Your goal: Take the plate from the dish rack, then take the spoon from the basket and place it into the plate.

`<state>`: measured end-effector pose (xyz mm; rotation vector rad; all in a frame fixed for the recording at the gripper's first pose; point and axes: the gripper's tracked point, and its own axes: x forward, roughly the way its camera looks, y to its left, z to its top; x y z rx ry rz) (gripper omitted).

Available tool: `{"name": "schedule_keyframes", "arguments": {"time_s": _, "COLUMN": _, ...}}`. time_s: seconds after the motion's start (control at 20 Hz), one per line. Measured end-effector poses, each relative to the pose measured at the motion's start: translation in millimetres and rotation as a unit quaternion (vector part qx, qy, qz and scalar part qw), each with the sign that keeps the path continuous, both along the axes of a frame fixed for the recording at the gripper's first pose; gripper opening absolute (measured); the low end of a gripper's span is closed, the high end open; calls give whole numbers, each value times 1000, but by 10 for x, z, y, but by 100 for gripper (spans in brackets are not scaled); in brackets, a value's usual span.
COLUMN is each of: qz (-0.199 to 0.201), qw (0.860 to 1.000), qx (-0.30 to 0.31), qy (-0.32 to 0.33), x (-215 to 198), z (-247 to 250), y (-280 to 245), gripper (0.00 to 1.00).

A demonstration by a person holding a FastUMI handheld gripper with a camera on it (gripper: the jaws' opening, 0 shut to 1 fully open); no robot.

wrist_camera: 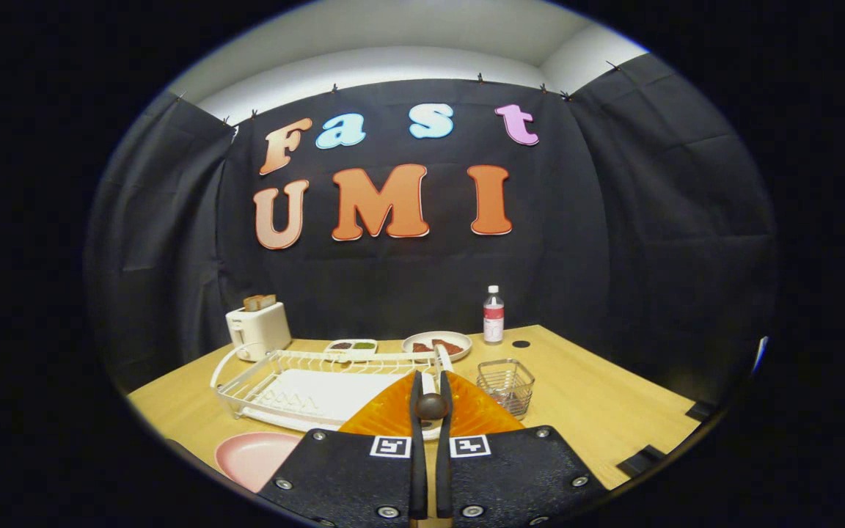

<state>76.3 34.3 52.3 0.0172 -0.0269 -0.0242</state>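
My gripper (430, 381) is shut on the spoon (441, 360). Its pale handle sticks up past the fingertips and a dark rounded end sits between the fingers. The pink plate (252, 456) lies flat on the wooden table, down to the left of the fingers and in front of the white wire dish rack (298, 392). A small wire basket (507, 385) stands just right of the fingertips with nothing visible in it. Beyond the fingers on the left, the dish rack holds no plate.
At the back of the table (613, 411) stand a white toaster (257, 331) with bread in it, a small two-part sauce dish (351, 347), a plate of food (437, 345) and a water bottle (494, 315). A black disc (521, 343) lies near the bottle.
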Motion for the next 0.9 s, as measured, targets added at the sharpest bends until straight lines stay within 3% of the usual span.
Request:
{"name": "schedule_keyframes", "arguments": {"time_s": 0.5, "qz": 52, "qw": 998, "qx": 37, "qy": 25, "x": -245, "z": -464, "y": 827, "gripper": 5}}
{"name": "schedule_keyframes", "arguments": {"time_s": 0.9, "qz": 87, "qw": 994, "qx": 53, "qy": 35, "x": -182, "z": -750, "y": 1305, "gripper": 5}}
